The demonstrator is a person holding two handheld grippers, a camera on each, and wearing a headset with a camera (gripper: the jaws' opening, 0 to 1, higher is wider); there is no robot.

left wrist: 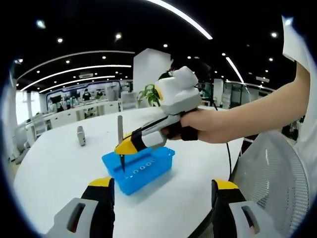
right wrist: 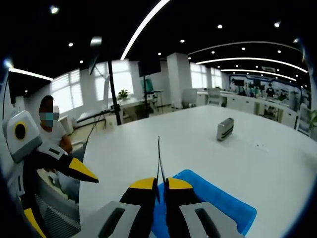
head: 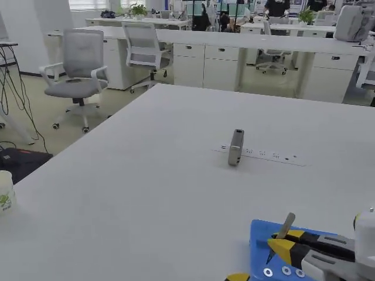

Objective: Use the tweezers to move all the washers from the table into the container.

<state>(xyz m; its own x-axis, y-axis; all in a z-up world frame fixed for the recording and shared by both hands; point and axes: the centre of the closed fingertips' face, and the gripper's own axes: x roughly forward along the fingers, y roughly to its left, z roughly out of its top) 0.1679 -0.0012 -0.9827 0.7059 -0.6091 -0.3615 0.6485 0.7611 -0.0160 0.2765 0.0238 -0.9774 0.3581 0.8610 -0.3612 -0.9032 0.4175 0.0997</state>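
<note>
Left gripper point(left wrist: 163, 182): jaws spread wide with nothing between them, hanging over the near edge of the white table point(head: 146, 175) in its own view. The right gripper view catches one yellow tip at its left side.
White jar point(head: 4, 196): stands at the table's far left edge in the head view.
Office chair point(head: 79, 70): grey, on the floor beyond the table, left in the head view.
Grey adapter point(head: 235, 146): upright on a flush socket strip point(head: 272, 155) mid-table, well apart from the tray.
Blue tray point(left wrist: 148, 181): on the table near its edge. The left gripper view takes in its full outline, while the head view cuts it off at bottom right.
Washers point(left wrist: 141, 169): a row lying inside the tray. The head view picks out three.
Tweezers point(right wrist: 159, 158): clamped crosswise, blunt end up. The left gripper view shows the dark tip pointing down into the tray above the washers; contact cannot be told.
Right gripper point(right wrist: 161, 184): jaws closed on the tweezers, over the tray.
Hand point(left wrist: 200, 126): wrapped round the right gripper's handle in the left gripper view.
</note>
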